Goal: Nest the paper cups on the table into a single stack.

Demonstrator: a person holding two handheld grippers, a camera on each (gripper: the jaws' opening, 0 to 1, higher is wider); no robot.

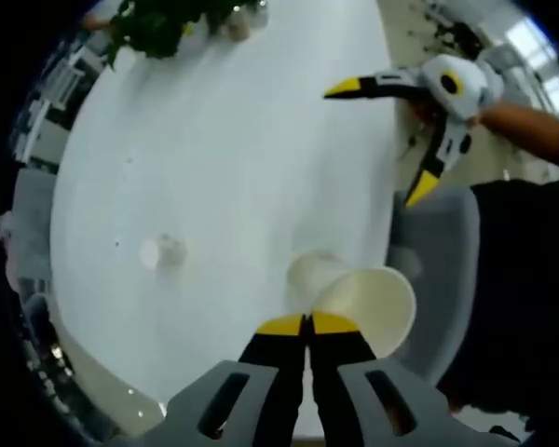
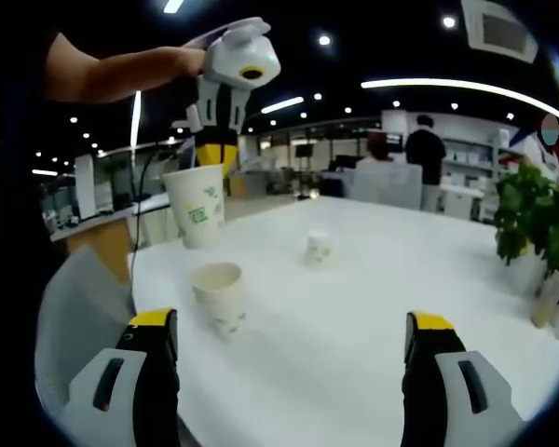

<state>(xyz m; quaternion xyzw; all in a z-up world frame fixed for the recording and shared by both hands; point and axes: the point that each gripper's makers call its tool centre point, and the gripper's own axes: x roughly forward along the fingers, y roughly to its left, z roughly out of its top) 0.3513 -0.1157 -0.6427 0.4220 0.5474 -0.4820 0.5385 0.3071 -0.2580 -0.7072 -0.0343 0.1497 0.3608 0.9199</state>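
My left gripper point(image 1: 307, 324) is shut on the rim of a white paper cup point(image 1: 368, 303), holding it above the white table point(image 1: 224, 158) near its edge. From the right gripper view this left gripper point(image 2: 214, 154) hangs the printed cup point(image 2: 197, 205) upright in the air, up and left of a second cup point(image 2: 219, 296) that stands upright on the table point(image 2: 354, 326). A third, smaller cup point(image 2: 318, 247) stands farther back, and the same small cup point(image 1: 163, 251) sits mid-table. My right gripper point(image 2: 291, 323) is open and empty; in the left gripper view this right gripper point(image 1: 382, 140) hovers wide open at the table's edge.
A potted plant point(image 2: 531, 214) stands at the table's right side; the plant point(image 1: 168, 23) lies at the far end in the left gripper view. A grey chair point(image 1: 438, 270) sits against the table edge by the cups. People stand far back in the office point(image 2: 427, 149).
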